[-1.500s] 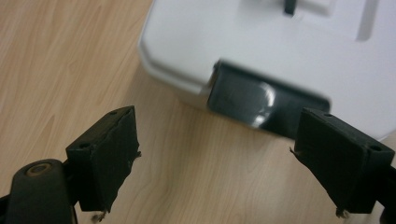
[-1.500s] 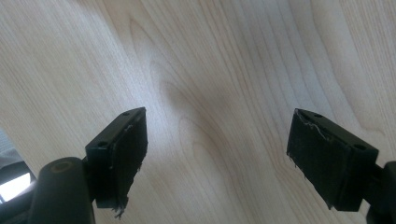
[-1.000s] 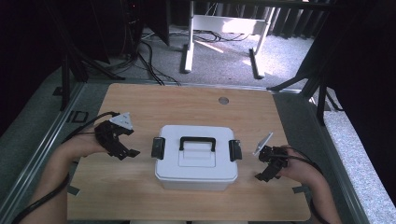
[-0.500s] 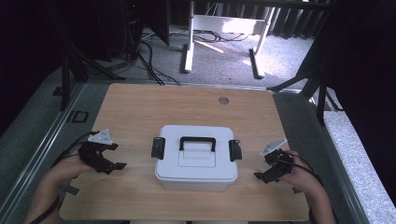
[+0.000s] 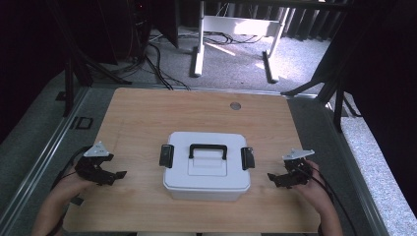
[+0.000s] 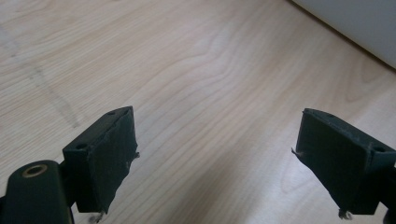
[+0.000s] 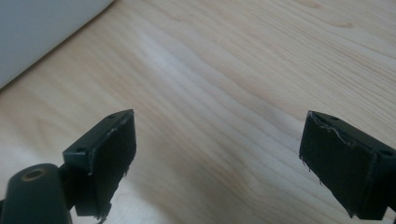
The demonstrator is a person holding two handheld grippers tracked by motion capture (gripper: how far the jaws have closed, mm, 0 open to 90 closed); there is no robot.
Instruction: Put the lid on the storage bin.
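A lab or recording studio: a wooden counter (image 5: 147, 113) stands on grey carpet (image 5: 236, 64), black curtains (image 5: 383, 73) hang at the sides, cables (image 5: 152, 64) trail past its far edge, beside a white desk frame (image 5: 199, 44).

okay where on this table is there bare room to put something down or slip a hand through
The widest bare patch lies beyond the white box, up to the table's far edge, broken only by the small round cap. Narrower bare strips flank the box, but the open left gripper and open right gripper sit there. The near strip is thin.
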